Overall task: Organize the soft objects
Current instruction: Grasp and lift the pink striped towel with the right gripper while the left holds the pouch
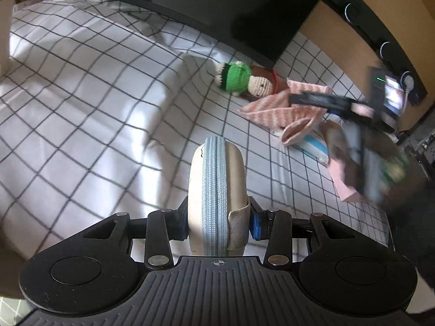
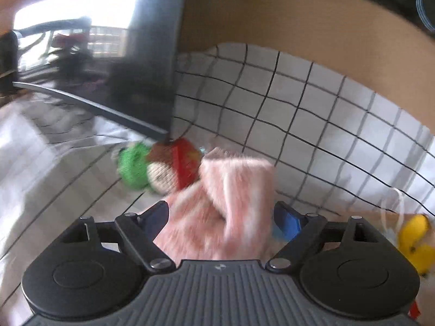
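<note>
My left gripper (image 1: 217, 224) is shut on a beige pouch (image 1: 217, 187) with a light blue zipper, held edge-on above the white checked bedsheet (image 1: 81, 95). A crocheted doll (image 1: 244, 80) in green lies at the far right, next to a pink striped knit cloth (image 1: 280, 108). The right gripper (image 1: 361, 114) shows blurred over that cloth. In the right wrist view my right gripper (image 2: 220, 217) is open, its fingers either side of the pink cloth (image 2: 225, 201), with the doll (image 2: 157, 168) just beyond it.
A black screen (image 1: 217, 5) stands at the back of the sheet. A light blue and white item (image 1: 312, 144) lies under the pink cloth. A yellow soft toy (image 2: 416, 241) lies at the right. A brown wall (image 2: 299, 27) rises behind.
</note>
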A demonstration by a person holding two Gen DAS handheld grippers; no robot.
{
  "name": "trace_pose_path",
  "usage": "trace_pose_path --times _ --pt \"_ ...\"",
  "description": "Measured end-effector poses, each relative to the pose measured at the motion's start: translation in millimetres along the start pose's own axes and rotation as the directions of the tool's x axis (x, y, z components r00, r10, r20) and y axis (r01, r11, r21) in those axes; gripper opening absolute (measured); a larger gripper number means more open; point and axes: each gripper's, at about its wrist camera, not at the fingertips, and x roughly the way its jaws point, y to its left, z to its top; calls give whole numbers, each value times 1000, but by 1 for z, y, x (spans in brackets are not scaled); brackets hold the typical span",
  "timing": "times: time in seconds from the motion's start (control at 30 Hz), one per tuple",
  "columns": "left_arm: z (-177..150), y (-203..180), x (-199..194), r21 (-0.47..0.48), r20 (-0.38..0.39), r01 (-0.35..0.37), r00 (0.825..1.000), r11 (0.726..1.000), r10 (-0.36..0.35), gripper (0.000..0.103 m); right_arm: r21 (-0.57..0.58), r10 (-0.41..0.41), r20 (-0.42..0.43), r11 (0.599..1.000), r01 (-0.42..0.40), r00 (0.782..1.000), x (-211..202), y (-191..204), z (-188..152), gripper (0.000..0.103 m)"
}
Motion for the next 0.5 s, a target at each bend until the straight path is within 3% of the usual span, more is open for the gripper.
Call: trace_pose_path --times 0.13,0.2,0.27,0.3,0.33,0.4,0.5 --pt "-11 15 -13 30 25 -21 999 999 20 44 -1 -23 -101 1000 23 995 45 7 -5 85" --pt "-17 23 -21 -1 21 -32 999 999 32 44 21 -18 -96 1000 20 995 38 8 -15 82" --pt "-20 29 -27 -22 14 -16 1000 1000 16 44 23 32 -121 999 -30 992 22 9 -23 54" --pt "-20 30 -28 -17 11 -15 1000 1000 16 44 17 65 -138 998 -63 988 11 10 -27 33" --pt "-19 29 -28 -11 10 -17 1000 1000 17 44 14 115 -149 993 -114 982 -6 10 -32 23" --pt "-16 27 -27 -7 11 -4 1000 1000 4 44 21 181 -135 983 -180 974 -41 7 -40 19" --pt "-12 18 -19 5 3 45 999 999 -45 44 -3 202 -93 979 -203 975 -101 -1 -51 18"
